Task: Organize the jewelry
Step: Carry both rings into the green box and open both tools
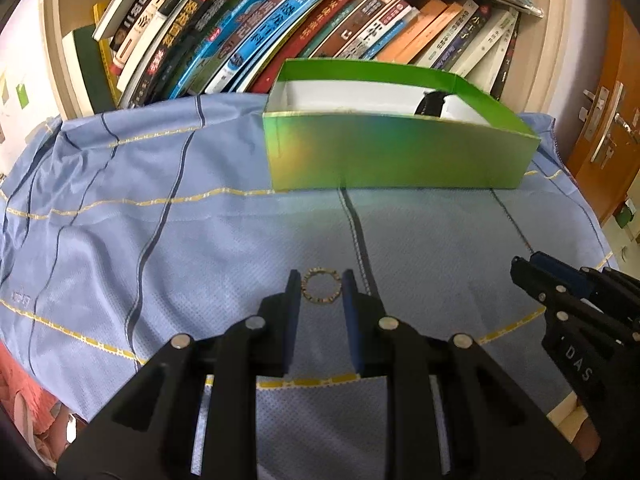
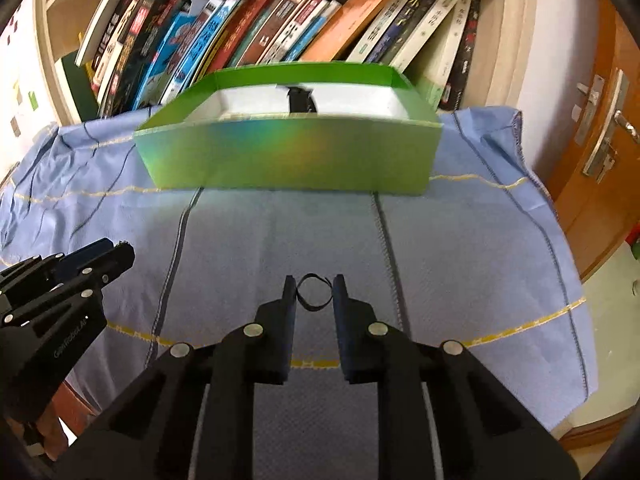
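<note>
both rings pinched, box drop pending

left hand-held gripper: jaws closed in on a gold chain-link ring, pads touching its two sides. the ring sits at the fingertips over the near part of the table, which is covered by a blue cloth. cannot tell whether the ring is already clear of the cloth or resting on it.

right hand-held gripper: jaws closed in on a thin black band ring, gripped across its width. the loop looks slightly out of round, so it reads as soft.

green box stands open toward the far edge of the table, in front of a row of books. a dark item is already inside; too blurred to name.

judgement on the step: both pieces look secured, so next is the carry to the box.
- hold the pinch steady; the grip is only at the tips, and any tilt could let a ring roll out.
- lift straight up first, so nothing drags on the cloth.
- clear the near wall of the box before lowering.
- release low inside, one side at a time, keeping the two grippers apart.
- black band may cling to a pad on release; check before withdrawing.
</note>
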`<action>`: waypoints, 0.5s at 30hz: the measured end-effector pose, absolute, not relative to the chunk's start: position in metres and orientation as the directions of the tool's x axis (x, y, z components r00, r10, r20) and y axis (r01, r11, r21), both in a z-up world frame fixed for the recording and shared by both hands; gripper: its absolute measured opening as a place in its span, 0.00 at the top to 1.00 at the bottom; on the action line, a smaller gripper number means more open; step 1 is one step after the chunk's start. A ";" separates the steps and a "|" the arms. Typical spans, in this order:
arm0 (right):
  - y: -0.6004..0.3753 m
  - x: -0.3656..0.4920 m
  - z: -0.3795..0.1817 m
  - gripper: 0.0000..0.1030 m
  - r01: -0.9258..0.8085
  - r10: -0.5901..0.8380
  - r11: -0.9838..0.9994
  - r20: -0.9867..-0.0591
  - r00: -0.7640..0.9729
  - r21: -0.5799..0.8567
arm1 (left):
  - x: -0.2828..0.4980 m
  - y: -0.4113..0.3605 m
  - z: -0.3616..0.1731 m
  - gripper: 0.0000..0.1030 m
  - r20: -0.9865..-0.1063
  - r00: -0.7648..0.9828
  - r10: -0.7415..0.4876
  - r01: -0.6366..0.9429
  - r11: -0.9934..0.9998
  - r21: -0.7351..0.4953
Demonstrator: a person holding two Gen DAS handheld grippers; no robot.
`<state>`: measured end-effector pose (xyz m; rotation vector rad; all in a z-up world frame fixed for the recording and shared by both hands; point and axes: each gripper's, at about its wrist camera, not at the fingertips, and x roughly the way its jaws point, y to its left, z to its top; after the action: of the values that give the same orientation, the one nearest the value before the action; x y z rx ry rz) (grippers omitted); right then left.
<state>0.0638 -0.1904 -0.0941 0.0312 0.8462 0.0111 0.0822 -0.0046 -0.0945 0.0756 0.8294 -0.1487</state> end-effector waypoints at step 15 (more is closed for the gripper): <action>-0.217 0.148 0.045 0.82 0.020 0.015 0.998 -0.549 0.836 0.058 | 0.158 -0.036 0.014 0.79 -0.572 0.813 -0.111 0.165 0.985 0.043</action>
<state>0.1477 -0.2168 0.0448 0.0622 0.5815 -0.0024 0.1580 -0.0365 0.0144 0.0921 0.6046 -0.1477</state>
